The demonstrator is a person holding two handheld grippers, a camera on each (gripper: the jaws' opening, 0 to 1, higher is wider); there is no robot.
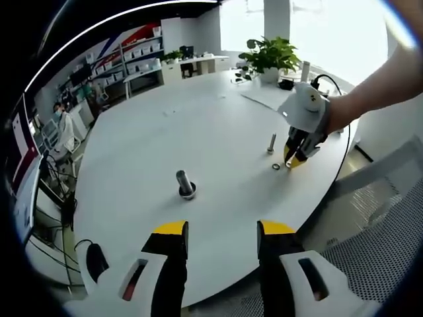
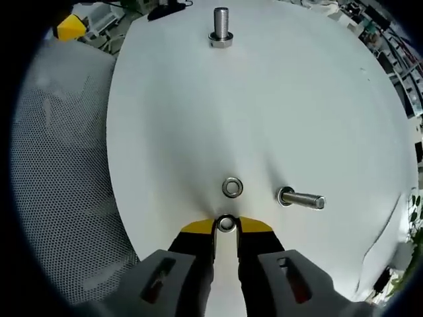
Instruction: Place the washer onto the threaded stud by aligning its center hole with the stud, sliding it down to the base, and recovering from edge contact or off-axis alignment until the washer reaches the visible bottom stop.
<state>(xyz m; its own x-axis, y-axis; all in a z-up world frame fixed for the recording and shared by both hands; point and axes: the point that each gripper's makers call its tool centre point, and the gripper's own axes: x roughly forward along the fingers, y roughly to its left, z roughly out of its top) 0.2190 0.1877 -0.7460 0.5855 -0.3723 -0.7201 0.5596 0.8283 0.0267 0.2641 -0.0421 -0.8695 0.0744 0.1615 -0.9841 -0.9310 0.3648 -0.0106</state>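
The work is sitting at the pick-up step: the right gripper [image 2: 226, 228] is pinching a small washer [image 2: 226, 223] between its yellow-tipped jaws, low over the white bench [image 2: 172, 119]. In the right gripper view a second, loose washer [image 2: 232, 187] is lying flat on the bench just ahead of the tips at twelve o'clock, and a bolt standing on its head [image 2: 301, 199] is near it at about two o'clock from the jaws. Far off at twelve o'clock, near the opposite edge of the bench, the threaded stud [image 2: 221, 26] is rising from its nut-like base, and nothing is on it yet. The left gripper [image 1: 222, 236] is hovering with its jaws spread and holding nothing, and in its view the stud [image 1: 184, 183] is standing just ahead at about eleven o'clock, while the right gripper [image 1: 297, 153] is working at roughly one o'clock beside the loose washer [image 1: 275, 166] and the bolt [image 1: 271, 143]. Judging from this, the next move is calling for lifting the held washer, carrying it well across the bench, levelling it so its hole is centring over the stud's tip, and then lowering it to the base.
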